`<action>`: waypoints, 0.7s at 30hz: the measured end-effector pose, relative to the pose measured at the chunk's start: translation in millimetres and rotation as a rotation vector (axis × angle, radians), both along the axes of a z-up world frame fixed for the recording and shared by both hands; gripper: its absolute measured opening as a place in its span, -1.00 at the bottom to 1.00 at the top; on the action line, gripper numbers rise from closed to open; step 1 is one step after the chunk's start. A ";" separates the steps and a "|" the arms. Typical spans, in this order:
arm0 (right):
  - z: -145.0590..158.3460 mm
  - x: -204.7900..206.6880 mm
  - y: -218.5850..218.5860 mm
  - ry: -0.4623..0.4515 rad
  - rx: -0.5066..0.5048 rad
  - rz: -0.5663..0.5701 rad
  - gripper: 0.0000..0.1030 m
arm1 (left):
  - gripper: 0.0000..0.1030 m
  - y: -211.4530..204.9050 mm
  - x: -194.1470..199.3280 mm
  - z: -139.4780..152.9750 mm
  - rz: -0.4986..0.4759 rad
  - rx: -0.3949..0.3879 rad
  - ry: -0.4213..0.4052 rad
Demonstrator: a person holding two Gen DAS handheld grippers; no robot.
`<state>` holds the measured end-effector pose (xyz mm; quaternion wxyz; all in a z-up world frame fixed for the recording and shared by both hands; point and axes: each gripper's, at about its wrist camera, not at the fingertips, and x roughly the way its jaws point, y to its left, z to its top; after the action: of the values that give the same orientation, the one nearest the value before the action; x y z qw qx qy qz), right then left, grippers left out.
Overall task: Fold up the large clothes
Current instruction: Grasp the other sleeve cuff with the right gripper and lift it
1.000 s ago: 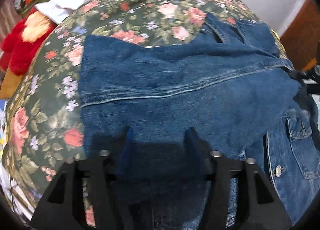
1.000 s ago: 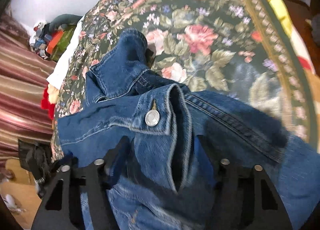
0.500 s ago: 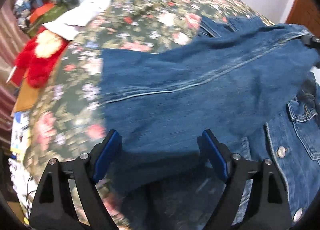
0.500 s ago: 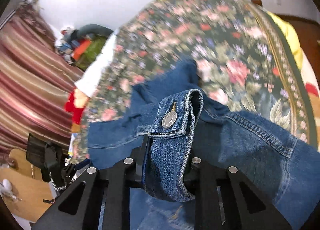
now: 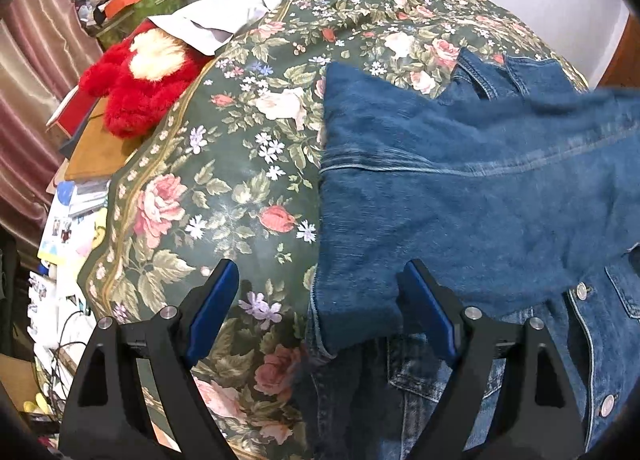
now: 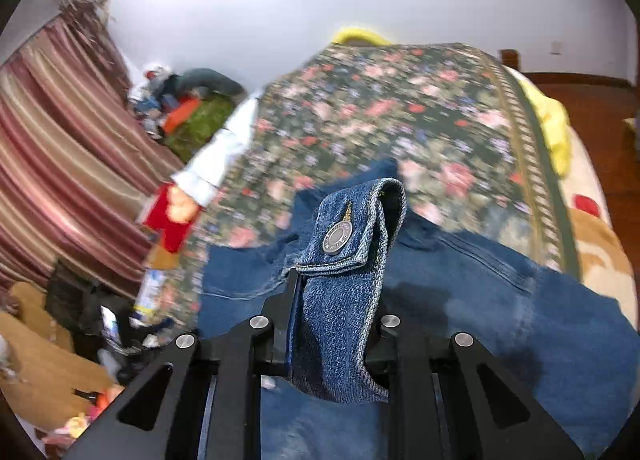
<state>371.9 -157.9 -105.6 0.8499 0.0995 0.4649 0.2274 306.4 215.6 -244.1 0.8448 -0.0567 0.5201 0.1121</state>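
Jacket (image 5: 460,195) lies half-folded across the bed (image 5: 224,163), cuff (image 6: 352,244) clenched in right gripper (image 6: 332,340), left gripper (image 5: 320,308) released, folding unfinished.

The left gripper (image 5: 316,300) points steeply downward, blue-padded jaws spread wide, gripping nothing. The right gripper (image 6: 334,300) is clamped tight, fingers toward twelve o'clock.

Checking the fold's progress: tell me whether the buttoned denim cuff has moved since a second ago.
Yes. The buttoned cuff, clamped in the right gripper, has been lifted off the floral bedspread, which now sits farther below it.
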 end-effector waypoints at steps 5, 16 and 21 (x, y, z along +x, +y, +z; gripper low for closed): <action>-44.0 -0.4 -21.5 0.045 -0.128 -0.056 -0.64 | 0.64 -2.5 5.3 -13.8 0.014 -0.004 0.032; -95.7 4.2 -22.1 0.080 -0.424 -0.025 -0.08 | 0.75 -10.4 10.9 -40.9 0.018 0.064 0.068; -90.7 -2.9 -23.0 0.038 -0.501 -0.011 0.24 | 0.75 -14.2 13.2 -33.1 -0.001 0.079 0.082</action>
<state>369.0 -180.8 -196.4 0.8404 -0.1076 0.5220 0.0982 319.6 201.4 -277.2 0.8244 -0.0186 0.5495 0.1343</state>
